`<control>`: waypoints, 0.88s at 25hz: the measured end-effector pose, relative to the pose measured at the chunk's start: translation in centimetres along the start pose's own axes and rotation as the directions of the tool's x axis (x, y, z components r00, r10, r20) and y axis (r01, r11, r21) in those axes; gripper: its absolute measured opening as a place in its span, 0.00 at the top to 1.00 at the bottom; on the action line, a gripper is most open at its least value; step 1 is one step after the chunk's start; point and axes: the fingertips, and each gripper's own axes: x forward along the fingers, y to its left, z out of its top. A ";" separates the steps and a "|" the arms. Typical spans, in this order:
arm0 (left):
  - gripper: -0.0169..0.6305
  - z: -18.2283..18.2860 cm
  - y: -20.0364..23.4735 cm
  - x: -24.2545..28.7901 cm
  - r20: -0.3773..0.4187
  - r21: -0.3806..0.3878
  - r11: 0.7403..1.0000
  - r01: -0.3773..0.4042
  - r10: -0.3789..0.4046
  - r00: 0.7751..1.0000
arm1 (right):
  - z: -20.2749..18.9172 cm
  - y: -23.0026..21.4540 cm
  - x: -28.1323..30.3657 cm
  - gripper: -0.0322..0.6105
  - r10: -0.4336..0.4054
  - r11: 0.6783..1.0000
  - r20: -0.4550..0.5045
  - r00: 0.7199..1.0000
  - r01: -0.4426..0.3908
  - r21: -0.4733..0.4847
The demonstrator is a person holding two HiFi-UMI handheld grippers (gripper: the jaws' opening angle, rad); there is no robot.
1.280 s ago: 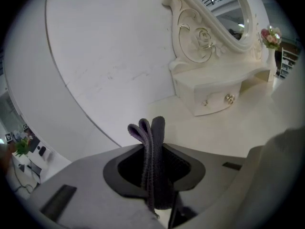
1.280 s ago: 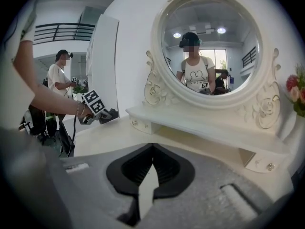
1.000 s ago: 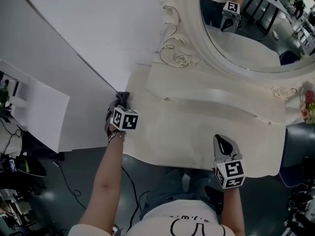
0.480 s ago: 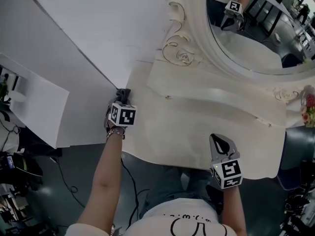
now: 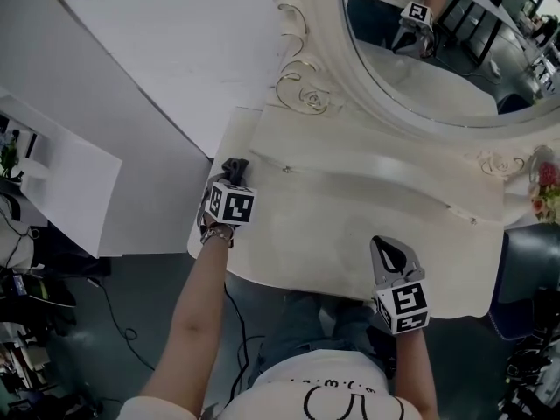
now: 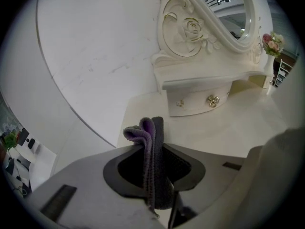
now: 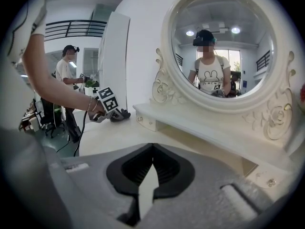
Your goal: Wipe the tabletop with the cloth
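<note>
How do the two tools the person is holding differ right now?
The left tool is clamped on a dark folded cloth; the right tool is shut with nothing in it. The left tool is at the left end of the tabletop, near the drawer shelf; the right tool is over its front edge. Both point away from the person, toward the mirror.

Grey and purple cloth (image 6: 157, 175); cream tabletop (image 5: 332, 234); cream mirror frame (image 5: 324, 68) with gilt-edged scrolls.

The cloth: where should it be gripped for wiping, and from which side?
Grip the cloth across its bunched folds, coming from the table's front edge, as the left gripper does: jaws shut on the folds, a free end sticking out ahead toward the tabletop.
</note>
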 end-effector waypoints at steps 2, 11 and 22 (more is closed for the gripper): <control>0.83 0.2 -1.5 -0.2 -0.003 0.004 1.000 0.006 -0.006 1.000 | -0.2 -0.8 -0.8 0.95 -0.004 1.000 0.004 1.000 0.004 0.001; 0.83 0.8 -6.4 -1.3 -0.017 -0.020 0.999 0.026 -0.027 1.000 | -2.3 -4.5 -5.1 0.95 -0.029 0.999 0.007 1.000 0.029 0.016; 0.83 1.5 -11.9 -2.6 -0.024 -0.051 0.998 0.042 -0.043 0.999 | -4.6 -8.0 -8.7 0.95 -0.049 0.997 0.026 0.998 0.048 0.060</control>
